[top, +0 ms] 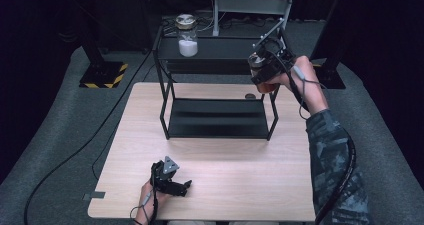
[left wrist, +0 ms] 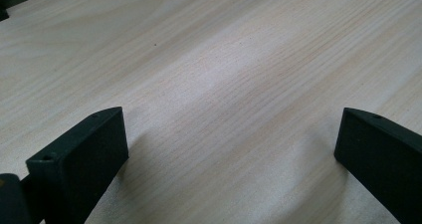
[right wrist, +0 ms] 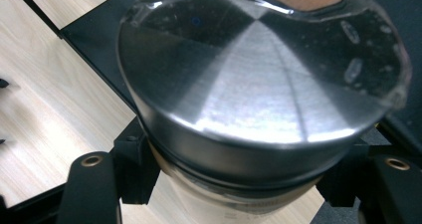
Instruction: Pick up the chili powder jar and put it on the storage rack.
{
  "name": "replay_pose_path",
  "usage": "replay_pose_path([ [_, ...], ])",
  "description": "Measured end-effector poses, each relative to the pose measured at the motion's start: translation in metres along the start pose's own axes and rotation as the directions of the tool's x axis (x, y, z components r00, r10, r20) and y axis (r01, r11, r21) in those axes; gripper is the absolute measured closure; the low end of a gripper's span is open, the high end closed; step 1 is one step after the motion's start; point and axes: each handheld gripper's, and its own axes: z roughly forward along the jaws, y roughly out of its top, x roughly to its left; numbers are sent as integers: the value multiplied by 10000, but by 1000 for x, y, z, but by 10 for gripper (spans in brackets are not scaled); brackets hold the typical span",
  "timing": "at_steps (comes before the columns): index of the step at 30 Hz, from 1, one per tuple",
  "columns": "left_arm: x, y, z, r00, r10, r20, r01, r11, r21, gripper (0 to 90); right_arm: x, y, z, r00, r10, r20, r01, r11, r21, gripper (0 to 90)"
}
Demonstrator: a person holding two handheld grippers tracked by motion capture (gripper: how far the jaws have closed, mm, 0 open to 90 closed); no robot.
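The pale wooden table [top: 225, 185] carries a black two-tier metal shelf rack [top: 215, 117]; a clear glass jar of white powder [top: 188, 35] stands on its top tier. My right gripper [top: 264, 72] hangs above the rack's right end, jaws clamped on a glass jar with a brushed metal lid [right wrist: 259, 79], contents seemingly brownish. My left gripper [left wrist: 231, 149] rests low on the table, jaws wide apart, nothing between them.

Brushed, glossy metal lid [right wrist: 259, 84] on a clear glass jar [right wrist: 224, 204]; pale, matt wood-grain bench [left wrist: 224, 59]; matt black fingers [left wrist: 84, 154].
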Motion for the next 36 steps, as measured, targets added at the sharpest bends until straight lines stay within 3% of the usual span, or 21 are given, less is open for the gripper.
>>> replay_pose_path([
  [8,0,0,0,10000,0,-1,0,10000,-1,0,-1,9,-7,9999,-39,143,40,10000,-80,307],
  [22,0,0,0,10000,1,-1,-1,10000,0,0,-7,15,-20,9985,316,437,-286,9973,-673,308],
  [30,0,0,0,10000,-3,-1,3,10000,-3,0,-6,13,-23,9956,670,659,-587,9910,-1202,307],
  [36,0,0,0,10000,-4,-1,4,10000,-3,0,-8,9,-21,9903,1168,753,-1021,9792,-1751,308],
])
